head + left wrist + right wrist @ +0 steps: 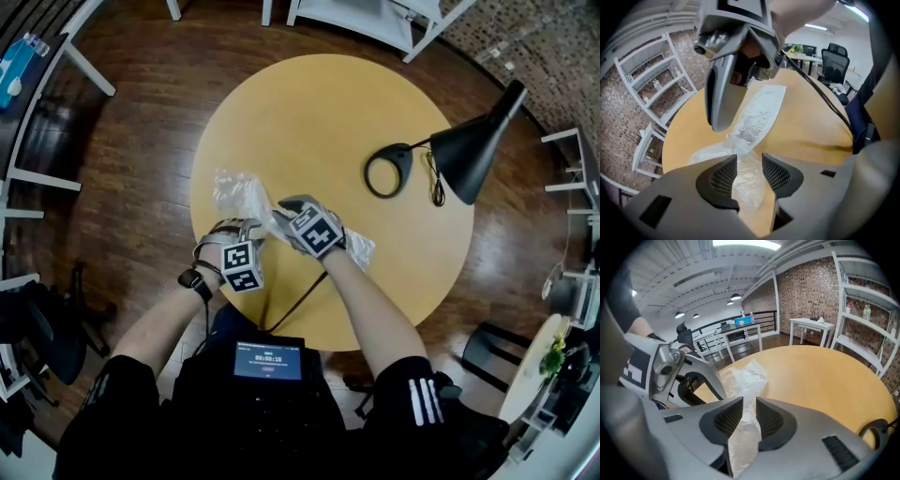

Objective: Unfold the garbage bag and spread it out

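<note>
A translucent crumpled garbage bag [239, 195] lies on the round yellow table [319, 112] near its front left, stretching right under my hands to a flat end [361, 251]. My left gripper [246, 228] points at the bag's bunched left part. In the left gripper view the bag [757, 117] runs between the left gripper's [750, 171] parted pads, loose and not squeezed. My right gripper [281, 211] crosses over from the right. Its own view shows a strand of the bag [747, 378] hanging through the narrow gap of the right gripper [749, 416], whose pads stand apart.
A black desk lamp [469, 150] with a ring base [389, 171] stands on the table's right side. A dark cable [300, 300] crosses the front edge. White shelving [375, 19] and chairs stand around the table on the wooden floor.
</note>
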Available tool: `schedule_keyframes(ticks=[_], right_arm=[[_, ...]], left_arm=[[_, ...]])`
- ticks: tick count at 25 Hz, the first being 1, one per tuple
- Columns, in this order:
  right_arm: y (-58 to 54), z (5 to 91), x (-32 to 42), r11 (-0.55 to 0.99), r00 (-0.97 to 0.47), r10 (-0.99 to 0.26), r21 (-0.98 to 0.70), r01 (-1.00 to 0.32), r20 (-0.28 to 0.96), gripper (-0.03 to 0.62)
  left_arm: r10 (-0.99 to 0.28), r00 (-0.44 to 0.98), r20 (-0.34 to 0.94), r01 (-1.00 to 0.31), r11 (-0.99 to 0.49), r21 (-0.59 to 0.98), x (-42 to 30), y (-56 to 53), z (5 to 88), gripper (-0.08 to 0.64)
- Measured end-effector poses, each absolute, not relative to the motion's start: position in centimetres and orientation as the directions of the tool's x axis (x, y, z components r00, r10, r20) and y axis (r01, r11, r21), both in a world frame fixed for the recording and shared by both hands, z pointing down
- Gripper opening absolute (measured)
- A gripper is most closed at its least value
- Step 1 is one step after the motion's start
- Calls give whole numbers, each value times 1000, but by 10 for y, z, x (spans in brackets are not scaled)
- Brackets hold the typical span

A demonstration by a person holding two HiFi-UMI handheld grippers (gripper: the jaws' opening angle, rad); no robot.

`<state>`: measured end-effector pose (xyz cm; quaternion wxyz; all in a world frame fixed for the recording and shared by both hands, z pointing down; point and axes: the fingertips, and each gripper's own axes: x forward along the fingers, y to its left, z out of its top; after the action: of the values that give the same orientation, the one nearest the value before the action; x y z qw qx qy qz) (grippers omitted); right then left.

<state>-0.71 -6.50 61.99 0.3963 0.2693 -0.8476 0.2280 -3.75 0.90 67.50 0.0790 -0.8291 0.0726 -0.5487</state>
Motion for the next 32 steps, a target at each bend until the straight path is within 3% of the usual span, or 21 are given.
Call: schedule_keyframes(ticks=[5,10,13,15,32], right_arm=[[-72,651,-17,772,-506,-202,-182,-608,838,114],[-67,686,-11,746,-476,-112,-243,-621,872,106],[-66,687,-9,750,-471,-112,-236,-618,875,24],[-67,686,-6,749,-469,-120,-231,-621,875,8],[-88,667,42,746,-431,-181,-162,-646,884,8]], left_arm=[[-237,343,909,-4,-968,-251,-40,10,691,171],[-235,337,912,5,-968,-251,-44,11,696,112],[-232,336,913,17,-968,-252,-45,14,698,48],[-227,339,913,27,-968,-251,-47,15,698,0],[-309,304,901,226,-896,-384,-105,9,692,0]])
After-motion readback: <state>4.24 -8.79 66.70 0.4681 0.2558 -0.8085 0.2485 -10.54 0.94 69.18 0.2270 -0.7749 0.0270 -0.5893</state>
